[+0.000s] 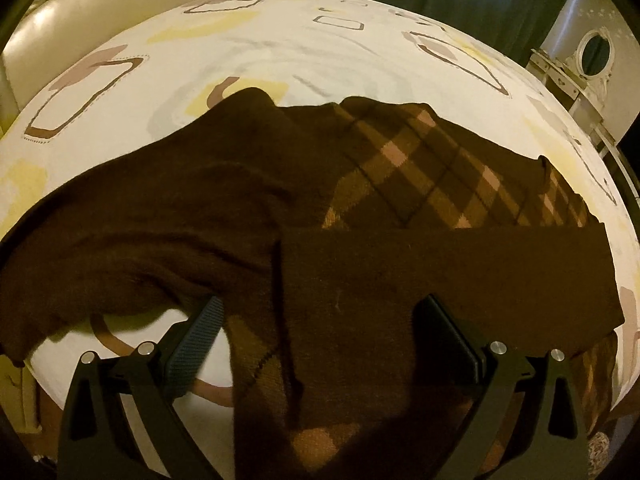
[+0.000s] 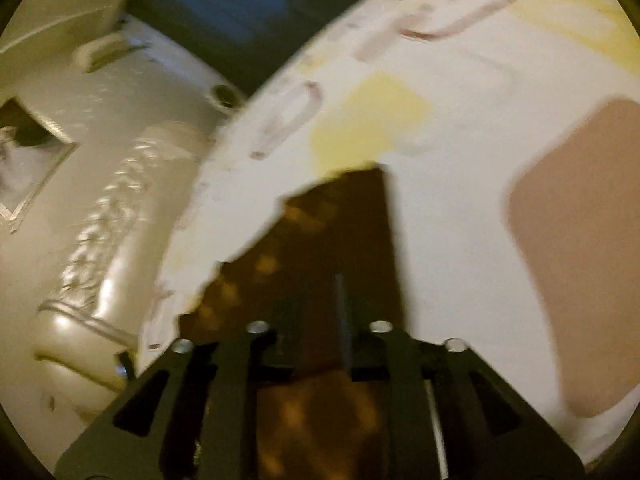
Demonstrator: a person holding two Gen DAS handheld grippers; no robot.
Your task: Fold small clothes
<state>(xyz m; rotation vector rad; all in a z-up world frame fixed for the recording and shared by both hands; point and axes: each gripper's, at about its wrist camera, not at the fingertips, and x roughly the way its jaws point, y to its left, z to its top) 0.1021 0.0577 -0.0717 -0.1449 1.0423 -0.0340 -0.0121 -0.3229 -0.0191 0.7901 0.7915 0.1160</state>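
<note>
- The left claw (image 1: 318,326) stands with its two fingers spread wide apart, the ribbed pad of one finger (image 1: 196,340) showing on the left and a dark flat pad on the right.
- The right claw (image 2: 320,344) has its fingers drawn close together, pinched on a fold of brown cloth; the right wrist view is blurred.
- Both claws point forward and downward.

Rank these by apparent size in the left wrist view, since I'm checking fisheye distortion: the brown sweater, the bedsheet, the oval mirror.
1. The bedsheet and the brown sweater look about alike; the sweater lies nearer the camera, so I won't rank them.
2. The oval mirror, far smallest, though it is also farthest.
</note>
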